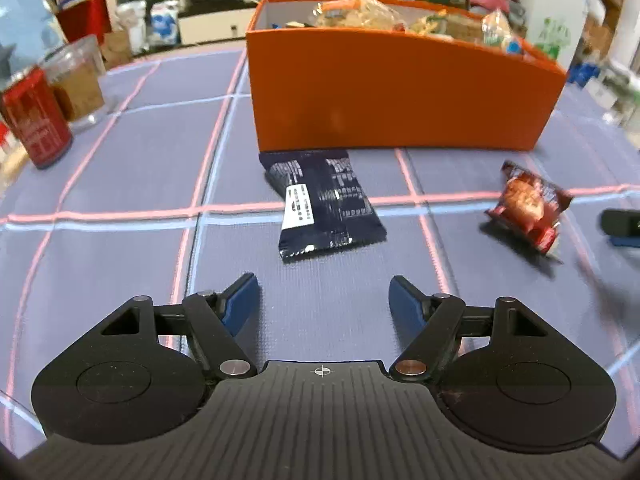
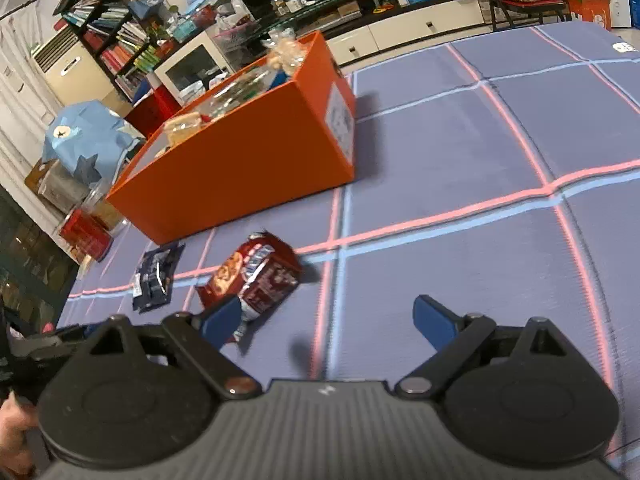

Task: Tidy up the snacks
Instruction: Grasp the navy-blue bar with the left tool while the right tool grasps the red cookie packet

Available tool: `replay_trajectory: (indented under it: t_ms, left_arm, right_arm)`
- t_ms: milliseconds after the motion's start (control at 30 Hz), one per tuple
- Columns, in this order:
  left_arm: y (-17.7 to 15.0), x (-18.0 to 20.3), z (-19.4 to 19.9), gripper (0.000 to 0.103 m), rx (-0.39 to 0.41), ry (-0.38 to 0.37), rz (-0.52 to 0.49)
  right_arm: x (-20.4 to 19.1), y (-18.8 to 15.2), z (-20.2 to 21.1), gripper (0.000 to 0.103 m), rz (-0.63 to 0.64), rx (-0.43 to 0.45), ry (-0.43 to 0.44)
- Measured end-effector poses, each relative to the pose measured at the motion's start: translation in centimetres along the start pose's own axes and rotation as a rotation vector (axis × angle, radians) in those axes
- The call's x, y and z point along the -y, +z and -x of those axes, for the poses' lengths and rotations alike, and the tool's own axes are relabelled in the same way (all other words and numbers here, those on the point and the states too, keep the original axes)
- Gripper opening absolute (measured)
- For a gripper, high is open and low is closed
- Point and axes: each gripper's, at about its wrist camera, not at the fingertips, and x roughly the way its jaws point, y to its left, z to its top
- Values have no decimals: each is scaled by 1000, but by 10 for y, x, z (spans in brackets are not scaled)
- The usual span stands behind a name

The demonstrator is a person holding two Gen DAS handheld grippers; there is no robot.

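Observation:
An orange box (image 1: 400, 92) (image 2: 248, 168) holding several snack bags stands on the purple checked cloth. In front of it lies a dark blue snack packet (image 1: 324, 204) (image 2: 154, 278), flat on the cloth. A red snack packet (image 1: 528, 208) (image 2: 256, 276) lies to its right. My left gripper (image 1: 323, 300) hovers open just short of the blue packet, nothing between its fingers. My right gripper (image 2: 326, 320) is open wide; its left fingertip (image 2: 220, 318) overlaps the red packet's near edge in the right wrist view, and I cannot tell if it touches. Its tip (image 1: 620, 226) shows at the left wrist view's right edge.
A red can (image 1: 36, 120) (image 2: 86, 236) and a clear plastic cup (image 1: 78, 80) stand at the cloth's left side. Shelves, cabinets and clutter fill the room behind. A hand (image 2: 14, 436) shows at the lower left of the right wrist view.

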Motion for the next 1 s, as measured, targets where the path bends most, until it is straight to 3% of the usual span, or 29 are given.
replay_trajectory:
  t_ms: [100, 167, 267, 300, 367, 467, 567, 800, 867, 933, 1000]
  left_arm:
    - [17, -13, 0, 65, 64, -29, 111]
    - [35, -14, -7, 73, 85, -20, 139]
    - [49, -17, -39, 75, 0, -5, 161]
    - [50, -12, -39, 74, 32, 20, 131]
    - [52, -6, -45, 70, 18, 66, 80]
    - [44, 3, -44, 71, 20, 103, 6]
    - [37, 2, -37, 68, 5, 89, 5]
    - [13, 8, -14, 50, 14, 60, -23]
    - [11, 9, -10, 50, 0, 41, -7]
    - [10, 5, -7, 55, -9, 7, 29]
    - [11, 0, -6, 76, -15, -24, 82]
  right_arm:
    - [-25, 7, -13, 94, 39, 12, 10]
    - [-42, 9, -28, 94, 91, 16, -36]
    - [-61, 7, -50, 94, 174, 27, -96]
    - [-66, 4, -56, 94, 213, 26, -99]
    - [-75, -2, -63, 93, 328, 48, -140]
    - [-73, -4, -62, 94, 346, 55, -151]
    - [-65, -4, -56, 94, 348, 42, -173]
    - [-56, -25, -36, 94, 442, 13, -186]
    - [-50, -28, -30, 94, 446, 12, -168]
    - [-46, -31, -24, 94, 448, 20, -161]
    - [-44, -34, -22, 94, 448, 38, -158]
